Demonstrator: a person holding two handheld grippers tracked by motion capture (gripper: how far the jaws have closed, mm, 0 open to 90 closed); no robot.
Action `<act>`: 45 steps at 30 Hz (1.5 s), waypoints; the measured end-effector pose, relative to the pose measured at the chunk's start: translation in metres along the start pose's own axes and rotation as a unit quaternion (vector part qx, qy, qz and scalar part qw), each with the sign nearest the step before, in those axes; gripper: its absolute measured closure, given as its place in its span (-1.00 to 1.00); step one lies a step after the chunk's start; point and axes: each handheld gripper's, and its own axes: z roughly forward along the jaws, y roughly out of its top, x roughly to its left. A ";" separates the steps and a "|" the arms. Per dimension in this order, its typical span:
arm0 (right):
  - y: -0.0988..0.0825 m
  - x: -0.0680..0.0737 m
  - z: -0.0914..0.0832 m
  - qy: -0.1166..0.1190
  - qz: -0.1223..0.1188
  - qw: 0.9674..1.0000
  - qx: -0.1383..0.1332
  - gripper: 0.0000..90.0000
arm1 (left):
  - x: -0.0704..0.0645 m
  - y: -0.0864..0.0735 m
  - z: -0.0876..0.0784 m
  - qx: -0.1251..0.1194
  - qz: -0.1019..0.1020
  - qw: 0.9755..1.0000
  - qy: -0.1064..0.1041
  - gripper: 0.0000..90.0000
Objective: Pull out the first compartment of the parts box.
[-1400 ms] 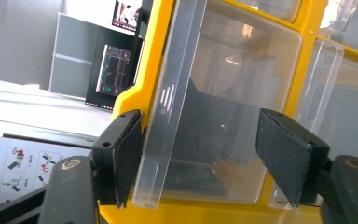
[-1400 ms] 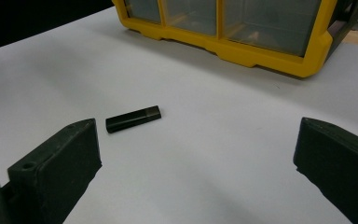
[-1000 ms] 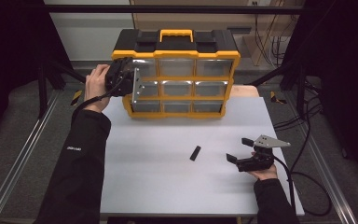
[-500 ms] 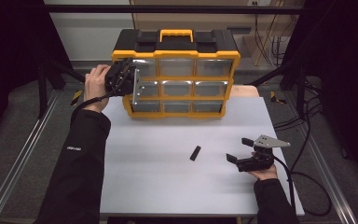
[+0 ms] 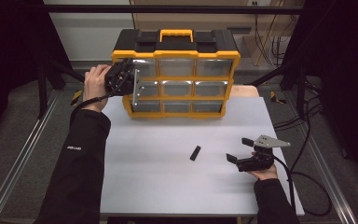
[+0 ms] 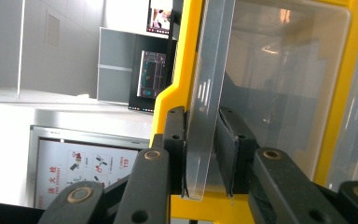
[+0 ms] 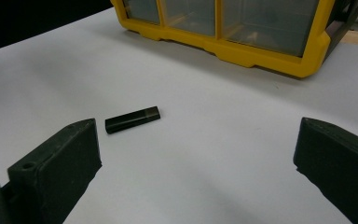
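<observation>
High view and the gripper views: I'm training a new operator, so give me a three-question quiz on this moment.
1. True or false: the right gripper holds the black stick.
2. What sits between the left gripper's jaws? A) the organizer's handle B) a clear drawer front C) a cable
3. Where does the black stick lie relative to the organizer?

Key:
1. False. Its jaws are open and the stick lies apart from them on the table.
2. B. The jaws have just been closing on the clear drawer front.
3. On the table in front of it, apart from it.
</observation>
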 end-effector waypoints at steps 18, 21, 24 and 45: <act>0.000 0.000 0.000 0.000 0.000 1.000 0.000 -0.98 | -0.002 0.000 -0.003 -0.004 0.034 0.999 0.008 0.72; 0.000 0.000 0.000 0.000 0.000 1.000 0.000 -0.98 | -0.002 0.000 -0.004 -0.003 0.039 0.999 0.008 0.72; 0.000 0.000 0.000 0.001 0.000 1.000 0.000 -0.98 | -0.003 0.001 -0.005 -0.004 0.045 0.999 0.010 0.73; 0.000 0.000 0.000 0.002 0.002 1.000 0.000 -0.98 | -0.004 0.003 -0.017 -0.007 0.050 0.999 0.013 0.73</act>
